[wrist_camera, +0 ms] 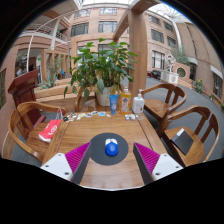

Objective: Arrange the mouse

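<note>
Nearest the camera, the two-fingered claw (111, 160) with magenta inner pads (77, 155) is spread wide and holds nothing. Between its fingers lies a round dark grey mouse mat (108, 158) on the light wooden bench (100, 128). The small blue computer mouse (111, 148) rests on the mat, midway between the fingers, with clear gaps at either side (neither pad touches it).

Beyond the left finger, a flat red booklet or packet (49, 130) lies near the bench's left edge. Farther along the top, a scatter of small pale items (80, 116) sits left of centre; they are too small to identify. At the far end of the bench stand a few bottles close together: a slim blue one (114, 102), a clear one beside it (126, 100) and a white pump-style bottle (139, 103) to their right.

Wooden chairs with curved backs flank the bench, one to the left (22, 120) and two to the right (190, 130). Behind the bottles rises a large leafy green potted plant (98, 65). Farthest off stands a multi-storey brick-coloured building with rows of windows (105, 22).
</note>
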Available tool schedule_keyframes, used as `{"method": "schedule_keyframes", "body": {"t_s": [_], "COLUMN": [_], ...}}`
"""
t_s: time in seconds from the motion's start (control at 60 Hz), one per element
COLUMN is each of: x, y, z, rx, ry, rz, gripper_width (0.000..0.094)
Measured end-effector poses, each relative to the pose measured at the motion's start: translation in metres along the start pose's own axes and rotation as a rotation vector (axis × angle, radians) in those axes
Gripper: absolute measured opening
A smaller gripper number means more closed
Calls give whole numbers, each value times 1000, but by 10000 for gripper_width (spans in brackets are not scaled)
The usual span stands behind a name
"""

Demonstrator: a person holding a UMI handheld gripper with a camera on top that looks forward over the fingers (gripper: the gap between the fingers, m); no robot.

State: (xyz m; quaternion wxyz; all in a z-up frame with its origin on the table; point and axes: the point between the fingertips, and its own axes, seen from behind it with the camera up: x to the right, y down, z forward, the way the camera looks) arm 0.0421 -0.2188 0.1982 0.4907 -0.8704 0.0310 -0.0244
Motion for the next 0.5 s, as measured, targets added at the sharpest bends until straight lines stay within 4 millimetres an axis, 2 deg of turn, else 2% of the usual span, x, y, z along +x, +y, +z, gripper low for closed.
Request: {"method": "schedule_keyframes", "body": {"t_s": [0.2, 0.383, 0.5], "x": [-2, -4, -7], "y": [13, 31, 31], "z": [-60, -84, -86], "rx": [23, 17, 22], "ry": [-12, -28, -30], "rz": [-21, -46, -66], "gripper_width": [855, 857, 856]}}
